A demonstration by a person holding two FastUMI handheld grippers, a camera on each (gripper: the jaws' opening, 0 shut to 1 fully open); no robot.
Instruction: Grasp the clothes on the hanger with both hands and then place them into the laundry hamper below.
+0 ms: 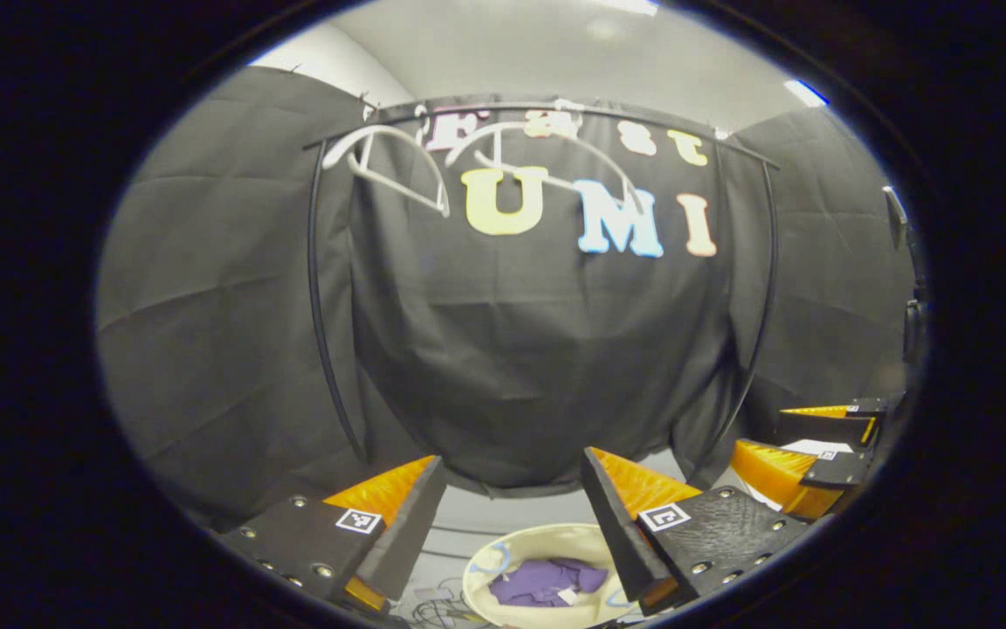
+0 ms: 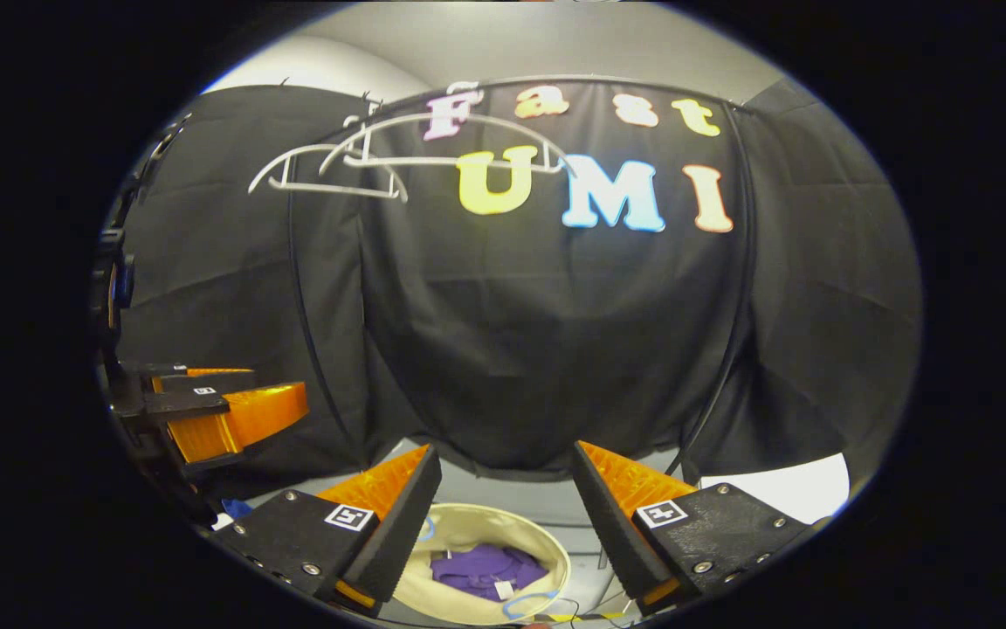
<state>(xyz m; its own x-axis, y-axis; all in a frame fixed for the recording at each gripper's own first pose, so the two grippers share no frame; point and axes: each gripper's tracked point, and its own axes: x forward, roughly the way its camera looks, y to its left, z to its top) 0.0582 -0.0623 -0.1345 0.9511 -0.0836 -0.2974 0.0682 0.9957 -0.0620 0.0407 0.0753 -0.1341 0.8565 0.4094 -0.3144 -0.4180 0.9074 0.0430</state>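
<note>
Behind everything hangs the booth's matte black cloth wall (image 1: 538, 349), falling in soft vertical folds, and in front of it stands a thin black metal clothes rack (image 1: 321, 288) whose curved tube frames the cloth on both sides and across the top. On that top rail you see two bare white plastic hangers (image 1: 398, 170), smooth and arched, side by side toward the left end; in the right gripper view the same pair (image 2: 354, 166) overlap. Below, on the pale floor, sits the round cream fabric laundry hamper (image 2: 547, 546) with its soft rim open upward, and the crumpled purple clothes (image 2: 485, 568) lie inside it, a small white tag showing on the heap; in the left gripper view the purple pile (image 1: 542, 581) rests likewise at the bottom of the hamper (image 1: 481, 568). Your left gripper (image 1: 512, 524) holds its two wedge-shaped ribbed fingers wide apart above the hamper, with nothing between them. Your right gripper (image 2: 507, 515) is likewise spread wide and holds nothing, poised over the hamper. Each view also catches the other gripper off to one side, near the rim, with its fingers parted too.
</note>
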